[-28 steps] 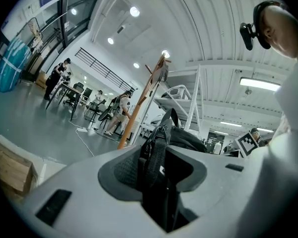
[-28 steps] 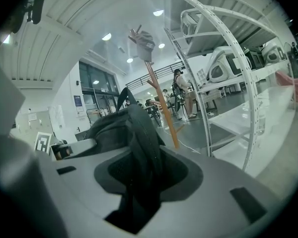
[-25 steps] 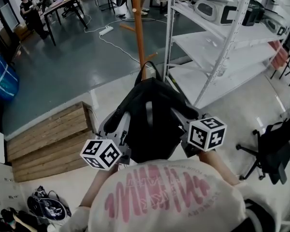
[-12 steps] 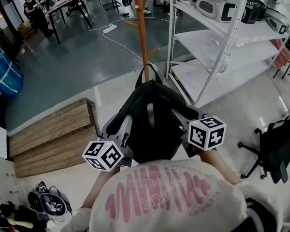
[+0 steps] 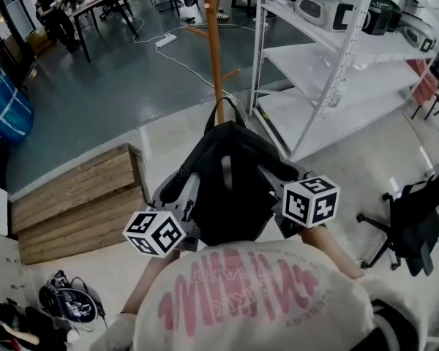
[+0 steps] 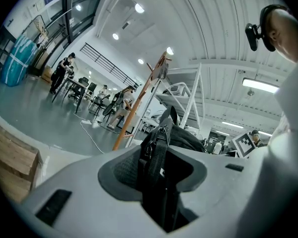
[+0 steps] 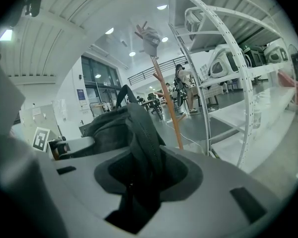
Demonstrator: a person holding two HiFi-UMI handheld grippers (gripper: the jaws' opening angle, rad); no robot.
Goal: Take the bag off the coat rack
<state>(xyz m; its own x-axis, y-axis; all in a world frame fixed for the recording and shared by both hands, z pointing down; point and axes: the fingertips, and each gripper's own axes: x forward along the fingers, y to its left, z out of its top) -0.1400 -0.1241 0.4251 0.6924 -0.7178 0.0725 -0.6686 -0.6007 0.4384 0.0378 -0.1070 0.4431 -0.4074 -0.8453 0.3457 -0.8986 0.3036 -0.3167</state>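
A black backpack (image 5: 227, 185) hangs between my two grippers, just in front of the orange wooden coat rack pole (image 5: 214, 42). Its top handle (image 5: 224, 108) stands free below a peg of the rack. My left gripper (image 5: 184, 196) is shut on the bag's left webbing strap (image 6: 158, 155). My right gripper (image 5: 274, 178) is shut on the padded right shoulder strap (image 7: 141, 138). In the left gripper view (image 6: 156, 167) and the right gripper view (image 7: 139, 177) the straps fill the gap between the jaws, and the pole (image 7: 168, 105) stands behind the bag, apart from it.
White metal shelving (image 5: 351, 57) with appliances stands at the right, close to the rack. A wooden platform (image 5: 73, 210) lies at the left. A black office chair (image 5: 410, 225) is at the far right, bags (image 5: 69, 306) lie on the floor at lower left, and a cable (image 5: 183, 64) crosses the floor.
Both grippers and the backpack have drawn slightly toward me and a little down, away from the pole. The grips on both straps are unchanged.
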